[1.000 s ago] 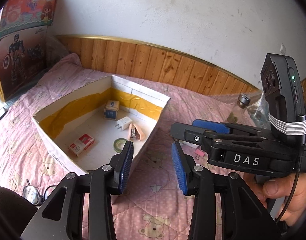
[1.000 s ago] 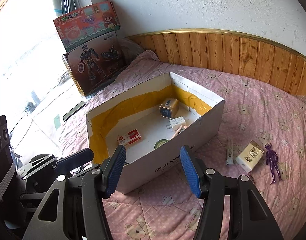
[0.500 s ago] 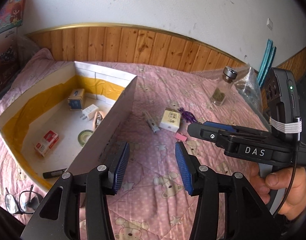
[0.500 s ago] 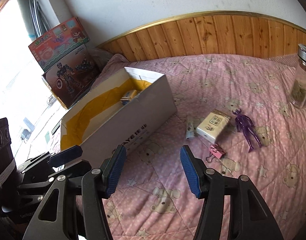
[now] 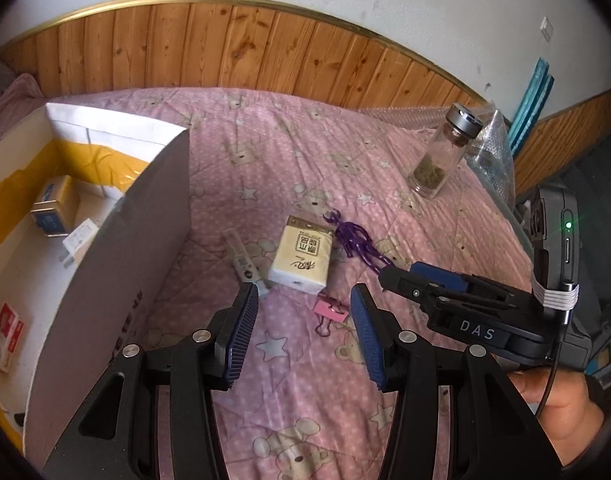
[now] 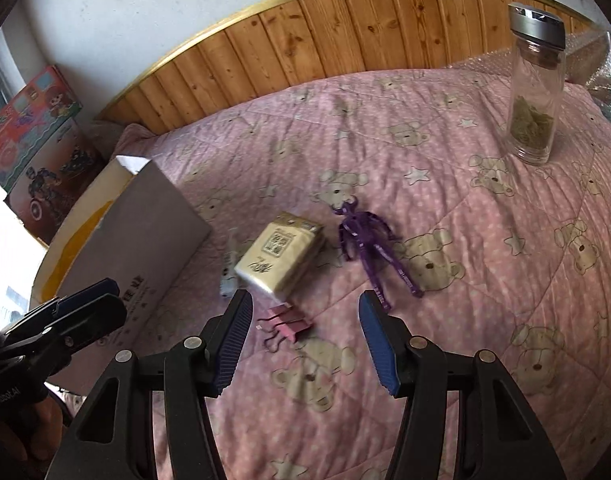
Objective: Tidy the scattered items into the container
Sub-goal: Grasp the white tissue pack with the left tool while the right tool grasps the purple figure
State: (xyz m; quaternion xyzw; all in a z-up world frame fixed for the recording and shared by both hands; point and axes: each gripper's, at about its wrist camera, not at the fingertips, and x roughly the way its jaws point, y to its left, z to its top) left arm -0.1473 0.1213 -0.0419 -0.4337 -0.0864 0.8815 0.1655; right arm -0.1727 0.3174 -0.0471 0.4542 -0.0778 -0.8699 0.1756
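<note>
On the pink bear quilt lie a cream tissue pack (image 5: pixel 302 255) (image 6: pixel 279 256), a purple toy figure (image 5: pixel 355 242) (image 6: pixel 369 244), a pink binder clip (image 5: pixel 331 310) (image 6: pixel 287 322) and a small white tube (image 5: pixel 243 260) (image 6: pixel 228 272). The white cardboard box (image 5: pixel 117 264) (image 6: pixel 141 232) stands at the left with small items inside. My left gripper (image 5: pixel 303 336) is open and empty, just short of the clip. My right gripper (image 6: pixel 303 338) is open and empty above the clip; it also shows in the left wrist view (image 5: pixel 437 280).
A glass jar with a silver lid (image 5: pixel 445 156) (image 6: pixel 535 88) stands at the far right of the quilt. Wood panelling (image 5: pixel 265 44) runs behind the bed. Toy boxes (image 6: pixel 33 144) lean at the far left. Bubble wrap (image 5: pixel 489 148) lies beside the jar.
Both grippers have swung right, away from the box and toward the scattered items, which now sit closer and nearer the fingertips. Both stay open and empty.
</note>
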